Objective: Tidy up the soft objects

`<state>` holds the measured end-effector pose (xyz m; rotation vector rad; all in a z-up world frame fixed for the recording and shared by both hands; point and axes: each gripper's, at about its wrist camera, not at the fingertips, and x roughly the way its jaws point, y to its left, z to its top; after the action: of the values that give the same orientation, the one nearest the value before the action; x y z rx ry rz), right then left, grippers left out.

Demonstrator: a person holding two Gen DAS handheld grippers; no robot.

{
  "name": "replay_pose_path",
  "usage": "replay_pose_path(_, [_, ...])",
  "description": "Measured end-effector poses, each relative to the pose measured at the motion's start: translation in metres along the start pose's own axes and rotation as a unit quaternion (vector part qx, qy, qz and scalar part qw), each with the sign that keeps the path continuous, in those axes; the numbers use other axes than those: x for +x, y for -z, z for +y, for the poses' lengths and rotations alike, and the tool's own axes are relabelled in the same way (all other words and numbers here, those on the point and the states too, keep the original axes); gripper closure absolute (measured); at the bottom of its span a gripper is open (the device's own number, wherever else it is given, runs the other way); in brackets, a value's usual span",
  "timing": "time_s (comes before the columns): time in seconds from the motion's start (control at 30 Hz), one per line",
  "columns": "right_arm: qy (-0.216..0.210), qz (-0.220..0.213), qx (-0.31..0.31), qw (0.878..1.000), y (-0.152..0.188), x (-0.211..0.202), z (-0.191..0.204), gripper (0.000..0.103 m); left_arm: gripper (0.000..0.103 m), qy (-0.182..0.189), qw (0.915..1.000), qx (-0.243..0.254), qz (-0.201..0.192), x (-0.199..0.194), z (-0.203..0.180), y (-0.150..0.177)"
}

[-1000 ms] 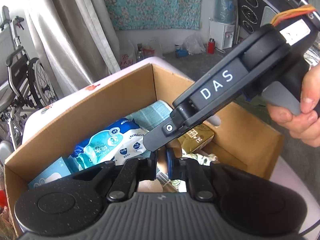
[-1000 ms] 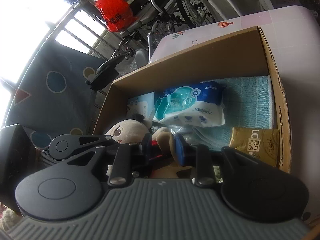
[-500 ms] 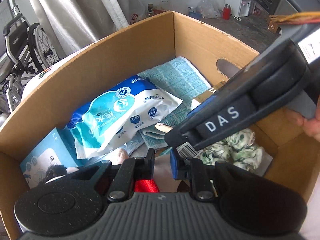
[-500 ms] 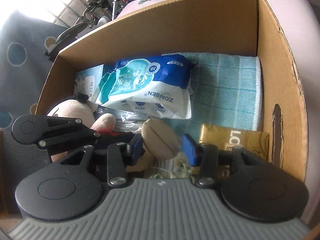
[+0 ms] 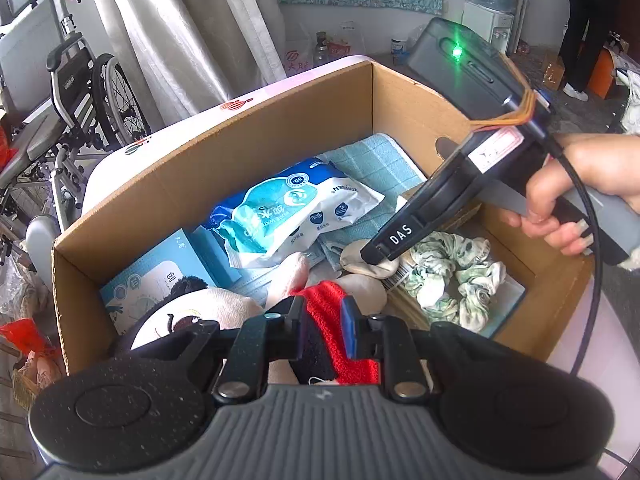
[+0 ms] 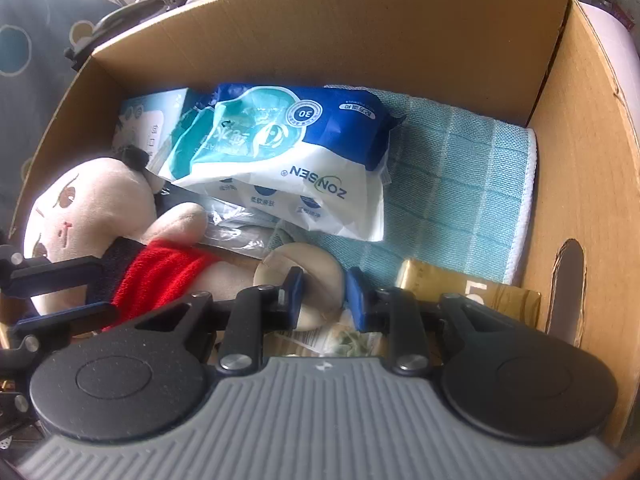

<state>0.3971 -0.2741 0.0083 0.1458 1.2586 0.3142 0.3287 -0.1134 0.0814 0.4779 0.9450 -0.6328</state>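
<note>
A plush doll with a cream head and red top lies in the near left of a cardboard box. My left gripper is shut on the doll's red and black body. My right gripper is open, its jaws on either side of the doll's beige foot; it also shows in the left wrist view over that foot. A blue and white wipes pack lies on a light blue towel.
A green patterned scrunchie and a gold packet lie at the box's right end. A pale blue mask box lies at the left end. A wheelchair and curtain stand beyond the pink table.
The left gripper has pulled back and up with the doll's body in it. The right gripper has moved deeper into the box, its open jaws now around the doll's foot.
</note>
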Motion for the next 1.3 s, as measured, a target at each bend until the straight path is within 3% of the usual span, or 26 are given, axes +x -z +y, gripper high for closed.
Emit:
replay_pose_path(0.1, [0.057,0.004,-0.070,0.996,0.006,0.006,0.029,0.082,0.083,-0.005,1.0000,0.000,0.004,0.000,-0.001,0.004])
replay_pose_path(0.2, [0.091,0.004,-0.098,0.991,0.008,0.005,0.044,0.081,0.079,-0.017,0.9998,-0.002,0.008,-0.003,0.001,0.011])
replay_pose_path(0.33, [0.089,-0.035,-0.095,0.991,0.011,-0.030,0.050,0.079,0.060,-0.017,0.9998,0.010,0.005,-0.019,-0.001,0.024])
replay_pose_path(0.47, [0.032,-0.072,-0.118,0.990,0.028,-0.094,0.058,0.075,0.035,0.010,0.9995,0.020,-0.023,-0.052,-0.005,0.043])
replay_pose_path(0.5, [0.011,-0.076,-0.129,0.989,0.035,-0.108,0.061,0.071,0.033,0.028,0.9990,0.023,-0.027,-0.059,-0.006,0.048])
replay_pose_path(0.6, [-0.107,-0.072,-0.126,0.984,0.064,-0.143,0.063,0.052,0.030,0.088,0.9950,0.041,-0.023,-0.069,-0.014,0.065])
replay_pose_path(0.67, [-0.143,-0.052,-0.134,0.979,0.081,-0.148,0.066,0.048,0.025,0.099,0.9940,0.045,-0.016,-0.067,-0.022,0.076])
replay_pose_path(0.8, [-0.110,-0.034,-0.196,0.974,0.114,-0.142,0.080,0.039,0.031,0.074,0.9944,0.073,0.023,-0.043,-0.033,0.089])
replay_pose_path(0.83, [-0.096,-0.026,-0.205,0.974,0.119,-0.137,0.080,0.039,0.035,0.063,0.9941,0.082,0.033,-0.036,-0.035,0.091])
replay_pose_path(0.87, [-0.072,-0.015,-0.210,0.975,0.127,-0.130,0.079,0.039,0.048,0.056,0.9937,0.089,0.040,-0.030,-0.037,0.093])
replay_pose_path(0.97, [0.000,-0.009,-0.209,0.978,0.139,-0.111,0.073,0.045,0.056,0.009,0.9899,0.130,0.055,-0.017,-0.046,0.095])
replay_pose_path(1.3, [-0.045,0.005,-0.170,0.984,0.137,-0.110,0.051,0.049,0.054,0.007,0.9840,0.156,0.086,-0.019,-0.051,0.097])
